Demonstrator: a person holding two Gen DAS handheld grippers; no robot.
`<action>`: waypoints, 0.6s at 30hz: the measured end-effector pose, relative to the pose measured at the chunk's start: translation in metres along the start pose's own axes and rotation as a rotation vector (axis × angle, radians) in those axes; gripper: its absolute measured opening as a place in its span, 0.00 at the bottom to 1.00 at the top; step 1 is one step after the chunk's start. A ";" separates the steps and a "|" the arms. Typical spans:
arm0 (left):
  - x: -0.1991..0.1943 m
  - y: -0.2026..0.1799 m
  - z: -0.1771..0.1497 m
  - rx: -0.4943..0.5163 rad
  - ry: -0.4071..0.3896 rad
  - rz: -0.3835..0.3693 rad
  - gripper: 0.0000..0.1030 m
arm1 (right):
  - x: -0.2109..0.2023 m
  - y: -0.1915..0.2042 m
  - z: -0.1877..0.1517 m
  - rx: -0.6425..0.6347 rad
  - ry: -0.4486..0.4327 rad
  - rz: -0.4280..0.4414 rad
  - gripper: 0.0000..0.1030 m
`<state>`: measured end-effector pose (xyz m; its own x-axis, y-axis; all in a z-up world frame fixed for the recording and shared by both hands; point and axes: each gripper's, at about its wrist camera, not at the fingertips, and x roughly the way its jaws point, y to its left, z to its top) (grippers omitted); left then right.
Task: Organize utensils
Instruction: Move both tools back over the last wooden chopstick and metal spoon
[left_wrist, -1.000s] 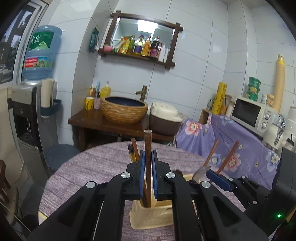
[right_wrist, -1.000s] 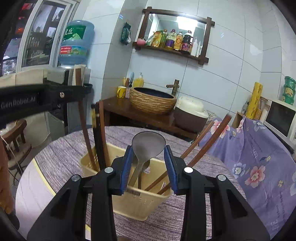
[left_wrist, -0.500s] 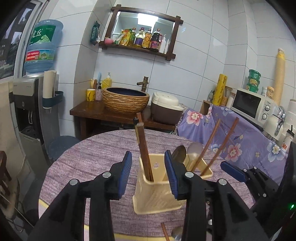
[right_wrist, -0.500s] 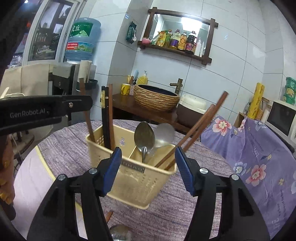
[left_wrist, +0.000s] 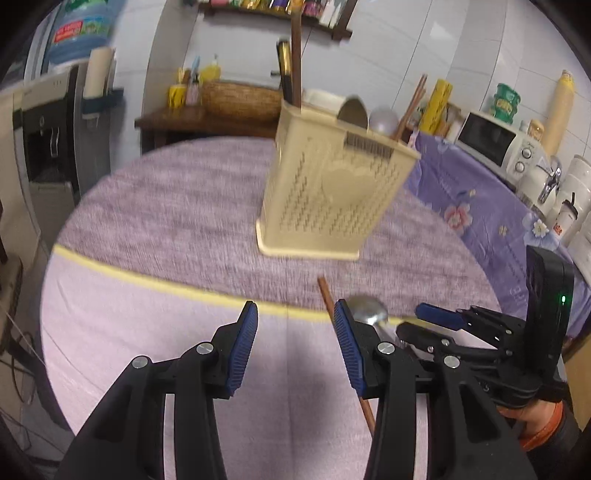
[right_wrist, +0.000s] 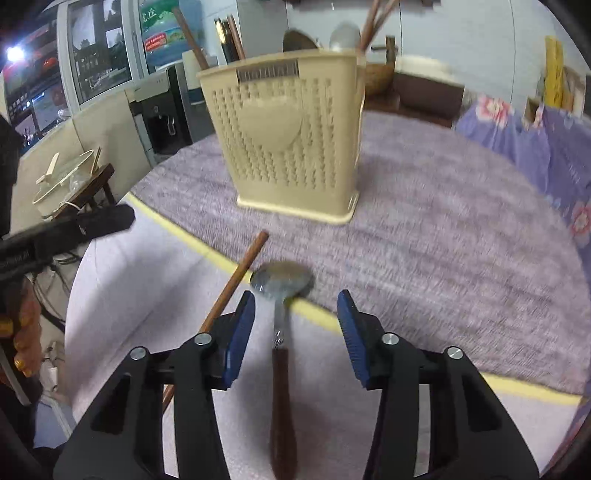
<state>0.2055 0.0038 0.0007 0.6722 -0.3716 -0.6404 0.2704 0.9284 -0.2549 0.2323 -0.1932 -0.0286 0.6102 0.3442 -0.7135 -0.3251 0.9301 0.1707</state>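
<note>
Right wrist view: ahead of your grippers the beige utensil holder stands on the table. Your right gripper is spread wide, empty, straddling the spoon. Your left gripper gapes too, a chopstick at its right finger.

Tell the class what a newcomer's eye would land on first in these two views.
The beige caddy stands mid-table on the purple cloth, chopsticks and spoons sticking out. Nearer, a spoon lies between the open right gripper, with a loose chopstick just left of it.
</note>
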 end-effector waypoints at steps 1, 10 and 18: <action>0.004 0.000 -0.005 -0.002 0.015 0.000 0.42 | 0.004 0.000 -0.002 0.006 0.017 0.007 0.35; 0.007 -0.007 -0.019 0.004 0.037 -0.001 0.42 | 0.020 -0.010 -0.006 0.075 0.067 0.142 0.26; 0.014 -0.009 -0.022 0.005 0.061 0.006 0.42 | 0.019 -0.010 -0.003 0.099 0.063 0.131 0.10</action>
<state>0.1974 -0.0100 -0.0219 0.6305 -0.3649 -0.6851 0.2702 0.9306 -0.2471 0.2453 -0.1965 -0.0462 0.5199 0.4571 -0.7217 -0.3241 0.8872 0.3284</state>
